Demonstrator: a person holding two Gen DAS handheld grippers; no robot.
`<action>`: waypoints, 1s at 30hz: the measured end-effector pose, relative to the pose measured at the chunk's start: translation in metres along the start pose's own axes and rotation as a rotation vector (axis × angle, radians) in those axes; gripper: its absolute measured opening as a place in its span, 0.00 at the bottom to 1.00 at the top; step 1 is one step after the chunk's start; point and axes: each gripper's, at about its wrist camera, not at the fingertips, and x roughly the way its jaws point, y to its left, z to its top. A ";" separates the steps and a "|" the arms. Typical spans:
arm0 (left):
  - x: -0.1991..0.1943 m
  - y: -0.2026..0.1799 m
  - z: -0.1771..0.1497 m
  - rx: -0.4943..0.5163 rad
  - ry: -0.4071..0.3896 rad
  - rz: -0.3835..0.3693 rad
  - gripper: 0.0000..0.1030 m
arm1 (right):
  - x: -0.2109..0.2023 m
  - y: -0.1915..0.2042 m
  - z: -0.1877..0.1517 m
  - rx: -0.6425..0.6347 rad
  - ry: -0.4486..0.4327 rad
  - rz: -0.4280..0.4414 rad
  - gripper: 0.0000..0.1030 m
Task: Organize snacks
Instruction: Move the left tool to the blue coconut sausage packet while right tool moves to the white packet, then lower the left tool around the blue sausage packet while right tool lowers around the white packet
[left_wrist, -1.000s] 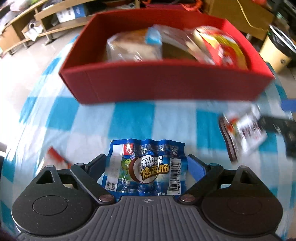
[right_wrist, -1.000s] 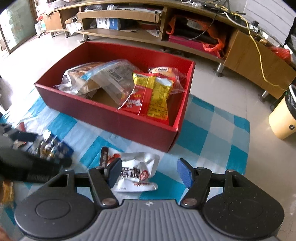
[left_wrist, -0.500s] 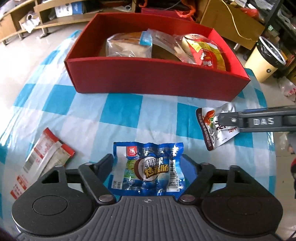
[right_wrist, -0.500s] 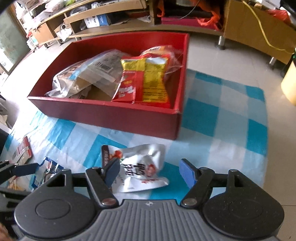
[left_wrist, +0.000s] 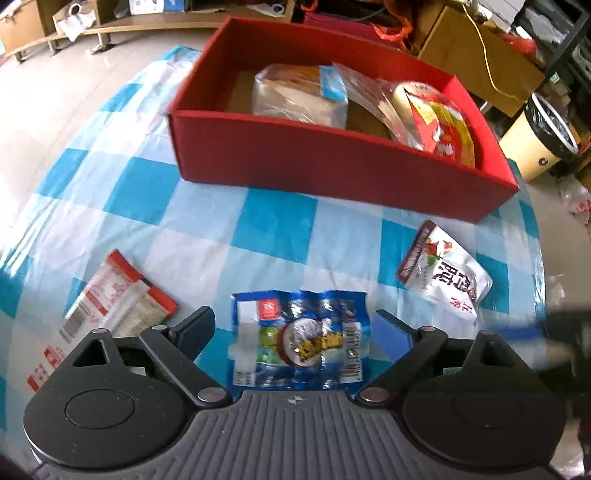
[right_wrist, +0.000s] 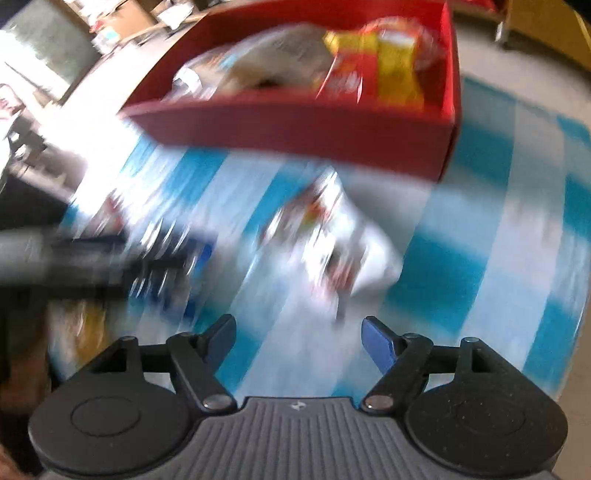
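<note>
A blue sausage packet (left_wrist: 297, 339) lies flat on the checked cloth between the fingers of my left gripper (left_wrist: 295, 325). The jaws are opening, and a gap shows on each side of the packet. A white pouch (left_wrist: 447, 275) lies to its right, in front of the red box (left_wrist: 332, 162). The right wrist view is badly blurred. In it my right gripper (right_wrist: 299, 336) hangs over the cloth with its jaws opening and nothing between them. The white pouch (right_wrist: 332, 240) lies just ahead of its fingertips.
The red box (right_wrist: 295, 125) holds bagged bread and a red-and-yellow snack bag. A red-and-white packet (left_wrist: 118, 295) lies at the left on the blue-and-white cloth (left_wrist: 273, 225). A beige bin (left_wrist: 546, 136) stands beyond the table's right edge. Low wooden shelves line the back.
The left jaws narrowed around the blue packet, then spread again as the gripper rose. The right gripper swung with widening jaws; the white pouch, earlier between its fingers, now lies ahead of them.
</note>
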 end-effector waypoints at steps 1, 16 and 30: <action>-0.003 0.004 0.000 -0.002 -0.008 0.004 0.92 | -0.004 0.001 -0.011 -0.013 0.009 -0.013 0.73; -0.021 0.029 -0.001 -0.043 -0.030 -0.089 0.93 | 0.031 0.015 0.051 -0.523 -0.002 -0.212 0.81; -0.011 -0.041 -0.020 0.725 -0.074 0.066 0.95 | 0.007 0.001 0.006 -0.281 -0.088 -0.129 0.51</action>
